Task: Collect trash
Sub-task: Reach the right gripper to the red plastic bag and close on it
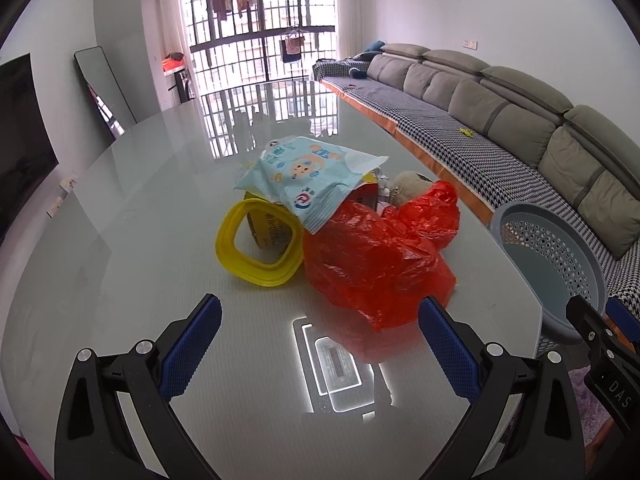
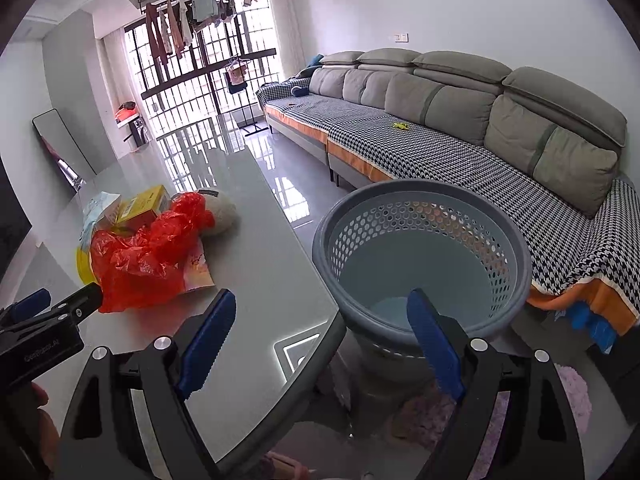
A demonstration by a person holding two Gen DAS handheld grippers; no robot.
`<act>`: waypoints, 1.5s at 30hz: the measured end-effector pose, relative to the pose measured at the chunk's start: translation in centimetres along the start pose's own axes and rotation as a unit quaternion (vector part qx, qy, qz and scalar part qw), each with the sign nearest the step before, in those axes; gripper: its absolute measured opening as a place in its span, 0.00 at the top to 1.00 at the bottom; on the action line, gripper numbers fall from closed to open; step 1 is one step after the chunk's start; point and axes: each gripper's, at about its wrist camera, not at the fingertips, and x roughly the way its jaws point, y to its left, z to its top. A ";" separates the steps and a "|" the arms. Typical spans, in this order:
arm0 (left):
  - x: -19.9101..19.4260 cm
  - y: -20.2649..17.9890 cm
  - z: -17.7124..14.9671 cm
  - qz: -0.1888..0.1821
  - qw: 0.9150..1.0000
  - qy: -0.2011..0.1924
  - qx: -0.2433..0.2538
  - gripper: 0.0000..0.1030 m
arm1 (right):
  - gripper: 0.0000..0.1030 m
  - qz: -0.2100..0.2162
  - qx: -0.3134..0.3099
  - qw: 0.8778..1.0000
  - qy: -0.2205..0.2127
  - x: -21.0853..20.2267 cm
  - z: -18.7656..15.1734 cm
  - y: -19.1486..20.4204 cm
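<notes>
My left gripper [image 1: 320, 320]: jaws wide, empty, over the glossy table [image 1: 120, 240]. My right gripper [image 2: 320, 320]: wide, empty, above the table edge. Just beyond the left fingertips: crinkled red plastic bag [image 1: 372, 256], half-hiding a yellow box [image 2: 144, 206]; yellow ring-shaped lid [image 1: 260, 246]; wipes packet [image 1: 308, 176]. Right of the bag, off the table: perforated grey basket [image 2: 424, 256].

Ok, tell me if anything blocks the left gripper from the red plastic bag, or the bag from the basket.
Nothing visible does. The left gripper is open, with bare table between it and the red plastic bag. The grey basket stands past the table's edge, open-topped, with nothing seen inside.
</notes>
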 end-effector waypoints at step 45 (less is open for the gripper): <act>2.1 11.5 0.1 0.053 0.994 0.001 -0.092 0.06 | 0.20 0.114 -0.189 0.975 0.035 7.4 2.0 16.4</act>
